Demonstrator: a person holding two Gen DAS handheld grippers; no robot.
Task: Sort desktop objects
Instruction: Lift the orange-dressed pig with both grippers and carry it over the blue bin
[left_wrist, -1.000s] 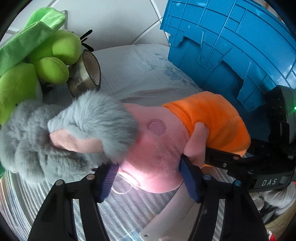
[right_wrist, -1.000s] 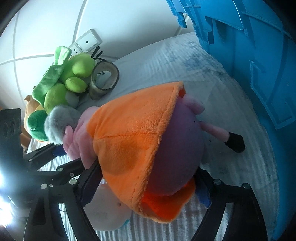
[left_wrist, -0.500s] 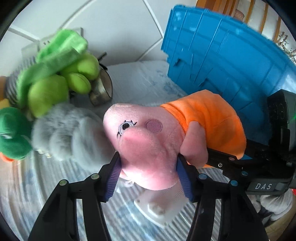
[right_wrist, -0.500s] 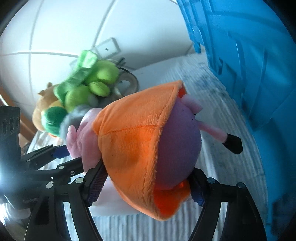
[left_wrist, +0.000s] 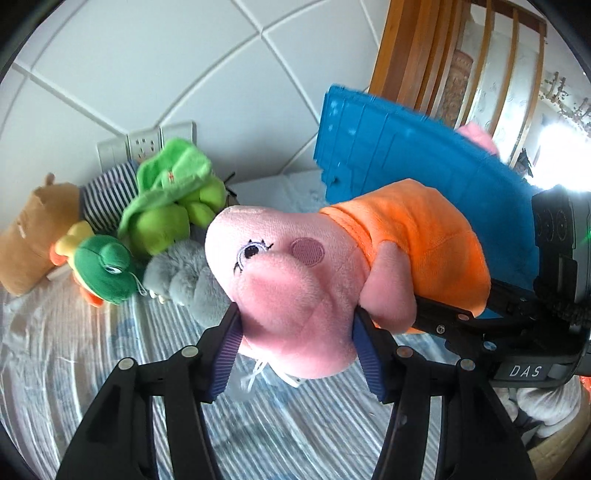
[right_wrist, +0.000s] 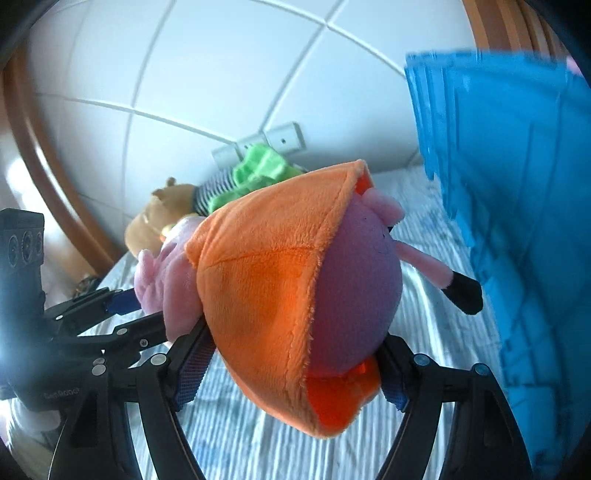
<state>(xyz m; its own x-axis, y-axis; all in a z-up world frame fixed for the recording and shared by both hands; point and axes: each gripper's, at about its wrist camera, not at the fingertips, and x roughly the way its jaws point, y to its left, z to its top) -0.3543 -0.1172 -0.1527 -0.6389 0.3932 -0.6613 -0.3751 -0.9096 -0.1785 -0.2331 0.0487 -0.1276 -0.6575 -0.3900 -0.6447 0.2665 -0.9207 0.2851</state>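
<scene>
A pink pig plush (left_wrist: 291, 280) in an orange dress hangs in the air above the striped tablecloth, held from both ends. My left gripper (left_wrist: 295, 347) is shut on its pink head, blue pads pressing both sides of the snout. My right gripper (right_wrist: 291, 365) is shut on its body (right_wrist: 295, 295), pads squeezing the orange dress, with the pig's legs and black shoe pointing right toward the blue crate (right_wrist: 517, 206). In the left wrist view the right gripper's black fingers (left_wrist: 454, 317) reach in under the dress. The left gripper (right_wrist: 122, 302) shows at the left of the right wrist view.
A tall blue plastic crate (left_wrist: 413, 155) stands at the right with a pink plush peeking over its rim. Left behind lie a grey furry plush (left_wrist: 184, 280), a green frog plush (left_wrist: 105, 269), a lime-green plush (left_wrist: 173, 199), a striped plush (left_wrist: 107, 195) and a brown plush (left_wrist: 29, 236) against the tiled wall.
Both grippers closed tighter on the pig and lifted it off the table. The grey plush that lay over its head has dropped away and stays below.
</scene>
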